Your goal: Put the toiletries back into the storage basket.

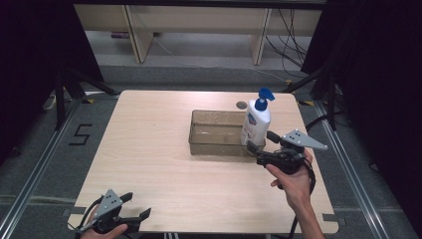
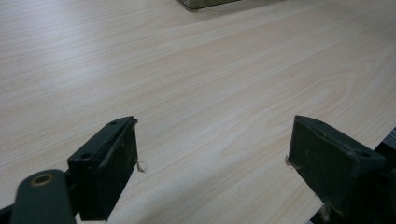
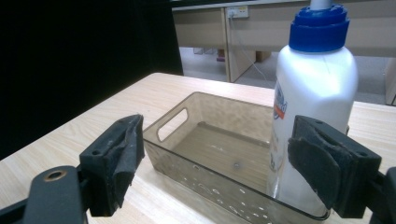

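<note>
From the high view I see the pale wood bench (image 1: 164, 164) with a clear, brownish plastic bin (image 1: 214, 133) sitting a little past its middle, toward two o'clock. A white pump bottle (image 1: 256, 122) with a blue pump head stands upright inside the bin, at its three o'clock end, against the wall there. My right gripper (image 1: 258, 141) sits at about four o'clock on the bench, held in my right hand (image 1: 293, 180), its fingers spread open and pointing toward the bottle, just short of the bin's near corner. In the right gripper view the two padded fingers (image 3: 116, 161) stand wide apart with nothing between them; the bin lies straight ahead with an oval handle cutout in its far end wall, and the bottle rises just behind the right-hand finger, though I cannot tell whether the pad touches it. My left gripper (image 1: 134, 206) rests at the bench's near edge, around seven o'clock, well apart from the bin. In the left gripper view its fingers (image 2: 112, 158) are also wide open over bare wood grain, and a corner of the bin shows at twelve o'clock, at the top edge. A small round grommet (image 1: 242, 105) sits in the benchtop just beyond the bin.
</note>
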`<action>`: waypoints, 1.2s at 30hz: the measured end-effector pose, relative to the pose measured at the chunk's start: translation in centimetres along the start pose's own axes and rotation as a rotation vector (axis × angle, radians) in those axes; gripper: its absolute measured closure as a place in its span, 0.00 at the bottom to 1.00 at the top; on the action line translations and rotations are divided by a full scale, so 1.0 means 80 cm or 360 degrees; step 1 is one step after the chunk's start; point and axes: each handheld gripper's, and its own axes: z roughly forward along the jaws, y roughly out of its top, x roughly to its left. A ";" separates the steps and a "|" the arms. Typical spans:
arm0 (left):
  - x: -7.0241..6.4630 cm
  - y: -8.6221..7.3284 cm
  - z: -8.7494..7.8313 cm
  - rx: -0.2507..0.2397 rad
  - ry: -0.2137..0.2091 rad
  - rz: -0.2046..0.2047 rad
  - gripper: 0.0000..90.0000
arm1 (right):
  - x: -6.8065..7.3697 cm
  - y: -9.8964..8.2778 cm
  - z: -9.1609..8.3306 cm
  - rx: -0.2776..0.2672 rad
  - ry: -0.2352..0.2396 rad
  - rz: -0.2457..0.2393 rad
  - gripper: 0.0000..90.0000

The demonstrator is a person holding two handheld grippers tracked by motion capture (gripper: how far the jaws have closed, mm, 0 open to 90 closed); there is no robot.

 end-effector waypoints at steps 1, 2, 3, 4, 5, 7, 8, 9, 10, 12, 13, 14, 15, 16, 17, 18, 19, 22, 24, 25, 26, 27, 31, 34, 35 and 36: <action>0.000 0.000 0.000 -0.0001 -0.0001 -0.0001 0.17 | -0.002 0.000 0.001 -0.0007 0.0015 -0.0051 0.21; 0.000 0.000 0.000 0.0000 -0.0001 0.0001 0.17 | 0.002 -0.001 0.000 0.0010 0.0013 -0.0010 0.21; 0.000 0.000 0.000 0.0000 -0.0002 0.0002 0.17 | 0.003 -0.002 0.001 0.0002 0.0015 -0.0007 0.21; 0.000 0.000 0.000 0.0000 -0.0001 0.0001 0.17 | 0.003 -0.002 0.001 0.0002 0.0015 -0.0007 0.21; 0.000 0.000 0.000 0.0003 -0.0001 0.0002 0.17 | 0.001 -0.002 0.001 -0.0002 0.0014 -0.0059 0.21; 0.000 0.000 0.000 0.0001 -0.0001 -0.0002 0.17 | 0.004 -0.004 0.003 0.0007 0.0041 -0.0025 0.21; 0.000 0.000 0.000 0.0000 -0.0001 -0.0004 0.17 | 0.004 -0.006 0.003 0.0009 0.0038 -0.0042 0.21; 0.000 0.000 0.001 -0.0002 -0.0001 -0.0009 0.17 | 0.005 -0.007 0.004 0.0009 0.0040 -0.0038 0.21; 0.000 0.000 0.001 -0.0004 -0.0002 -0.0012 0.17 | 0.006 -0.008 0.004 0.0015 0.0044 -0.0026 0.21; 0.000 0.000 0.000 -0.0005 -0.0002 -0.0008 0.17 | 0.007 -0.011 0.005 0.0028 0.0053 -0.0027 0.21; 0.000 0.000 0.000 -0.0006 -0.0002 -0.0012 0.17 | 0.006 -0.012 0.005 0.0014 0.0051 -0.0053 0.21; 0.000 0.000 0.001 -0.0009 -0.0001 -0.0016 0.17 | 0.008 -0.013 0.005 0.0027 0.0052 -0.0024 0.21; 0.000 0.000 0.001 -0.0008 -0.0002 -0.0016 0.17 | 0.008 -0.014 0.005 0.0021 0.0051 -0.0038 0.20; 0.000 0.000 0.001 -0.0008 0.0000 -0.0017 0.17 | 0.008 -0.015 0.005 0.0018 0.0057 -0.0029 0.20; 0.000 0.000 0.000 -0.0006 -0.0002 -0.0012 0.17 | 0.011 -0.016 0.004 0.0032 0.0059 0.0003 0.20; 0.000 0.000 0.000 -0.0005 -0.0002 -0.0004 0.17 | 0.010 -0.017 0.004 0.0034 0.0066 -0.0028 0.20; -0.002 0.001 0.000 -0.0016 0.0007 -0.0026 0.17 | 0.010 -0.018 0.005 0.0023 0.0065 -0.0039 0.20; -0.001 0.001 0.000 -0.0024 0.0004 -0.0028 0.17 | 0.012 -0.020 0.004 0.0030 0.0080 -0.0010 0.20; -0.002 0.001 -0.001 -0.0009 0.0010 -0.0023 0.17 | 0.012 -0.022 0.003 0.0036 0.0073 -0.0016 0.21; -0.002 0.001 0.000 -0.0010 0.0009 -0.0024 0.17 | 0.012 -0.023 0.003 0.0040 0.0070 -0.0022 0.21; -0.002 0.001 0.000 -0.0012 0.0009 -0.0027 0.17 | 0.012 -0.023 0.002 0.0054 0.0069 -0.0014 0.21; -0.001 0.001 -0.001 0.0000 0.0013 -0.0016 0.17 | 0.013 -0.026 0.003 0.0039 0.0083 -0.0005 0.21; 0.000 0.000 0.000 -0.0003 -0.0001 -0.0004 0.17 | 0.013 -0.030 0.004 0.0061 0.0091 -0.0004 0.21; -0.002 0.001 -0.001 0.0005 0.0011 -0.0013 0.17 | 0.014 -0.033 0.005 0.0063 0.0102 0.0006 0.21; -0.002 0.001 0.000 -0.0010 0.0009 -0.0024 0.17 | 0.014 -0.033 0.005 0.0055 0.0092 -0.0027 0.21; -0.002 0.001 0.000 -0.0012 0.0009 -0.0028 0.17 | 0.014 -0.034 0.005 0.0049 0.0101 -0.0029 0.21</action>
